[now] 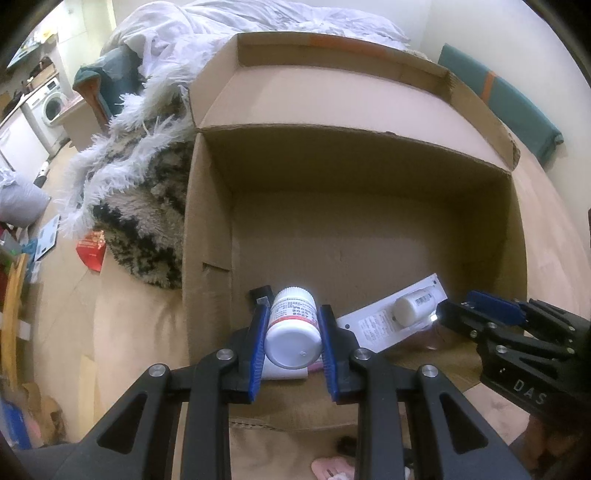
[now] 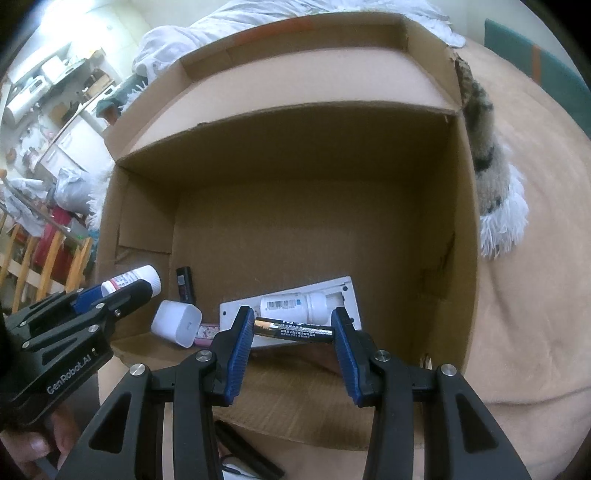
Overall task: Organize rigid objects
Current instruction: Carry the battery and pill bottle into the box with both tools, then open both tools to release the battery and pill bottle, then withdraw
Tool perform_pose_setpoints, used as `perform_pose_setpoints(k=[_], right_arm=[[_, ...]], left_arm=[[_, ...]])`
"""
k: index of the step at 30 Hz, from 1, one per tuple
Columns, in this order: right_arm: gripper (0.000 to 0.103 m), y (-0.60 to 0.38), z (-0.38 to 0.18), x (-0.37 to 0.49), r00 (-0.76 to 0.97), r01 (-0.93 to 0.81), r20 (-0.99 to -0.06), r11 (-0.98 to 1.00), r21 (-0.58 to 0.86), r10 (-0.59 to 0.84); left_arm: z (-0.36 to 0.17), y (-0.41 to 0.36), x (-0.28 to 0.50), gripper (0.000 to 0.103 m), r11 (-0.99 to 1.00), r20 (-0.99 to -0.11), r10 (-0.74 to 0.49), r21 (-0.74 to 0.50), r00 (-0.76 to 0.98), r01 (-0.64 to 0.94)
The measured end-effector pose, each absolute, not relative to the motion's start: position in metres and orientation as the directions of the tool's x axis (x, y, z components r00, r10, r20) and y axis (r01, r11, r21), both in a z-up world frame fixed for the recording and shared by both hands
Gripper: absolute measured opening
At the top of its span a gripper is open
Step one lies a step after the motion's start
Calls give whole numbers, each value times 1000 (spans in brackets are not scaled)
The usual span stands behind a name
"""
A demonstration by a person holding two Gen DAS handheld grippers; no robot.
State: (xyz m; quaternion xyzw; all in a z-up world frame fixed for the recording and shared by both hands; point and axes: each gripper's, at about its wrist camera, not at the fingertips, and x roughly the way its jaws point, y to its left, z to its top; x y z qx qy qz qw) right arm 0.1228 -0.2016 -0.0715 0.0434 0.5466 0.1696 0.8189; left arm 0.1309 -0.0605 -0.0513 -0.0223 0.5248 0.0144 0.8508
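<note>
A large open cardboard box [image 1: 207, 229] [image 2: 458, 221] lies on a tan bed. My left gripper [image 1: 291, 325] is shut on a white pill bottle [image 1: 291, 332] and holds it over the box's near left corner; the bottle also shows in the right wrist view [image 2: 129, 278]. My right gripper [image 2: 293, 328] is shut on a black battery [image 2: 293, 328], gripped end to end above the box's near edge. Inside the box lie a white flat panel [image 2: 349, 286] with a small white bottle [image 2: 295, 302] on it, a white charger block [image 2: 177, 323] and a small black device [image 2: 184, 282].
A shaggy patterned blanket [image 1: 147, 206] and white bedding [image 1: 258, 18] lie beside and behind the box. A teal cushion [image 1: 517, 110] stands at the wall. A pink item [image 1: 332, 469] and black objects [image 2: 247, 454] lie on the bed near me.
</note>
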Motion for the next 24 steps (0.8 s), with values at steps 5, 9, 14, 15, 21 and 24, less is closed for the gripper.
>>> perform_pose_setpoints(k=[5,9,14,15,21,24], right_arm=[[45,-202,-73,123,348,-221,-881,941,254,320],[45,-203,-75,124,347,-210,-885,945,251,312],[48,-206,-76,126,352,-189,-880,945,268,320],[54,-207,-75,127,355,-185,-876,943,275,325],[76,-216,-62,127,409,-165,-831,926,340,378],[76,-219,-62,129,419,-146,-828,927,345,374]], left_arm=[[-56,-65,130,24,999,-901,4,-17,433,-45],[-59,-66,129,24,999,-905,15,-4,426,-43],[-54,-69,127,47,999,-894,32,14,447,-43],[-51,-69,126,54,999,-887,37,18,460,-46],[-40,-71,125,59,999,-871,44,28,490,-40],[-39,-70,125,59,999,-872,44,24,488,-46]])
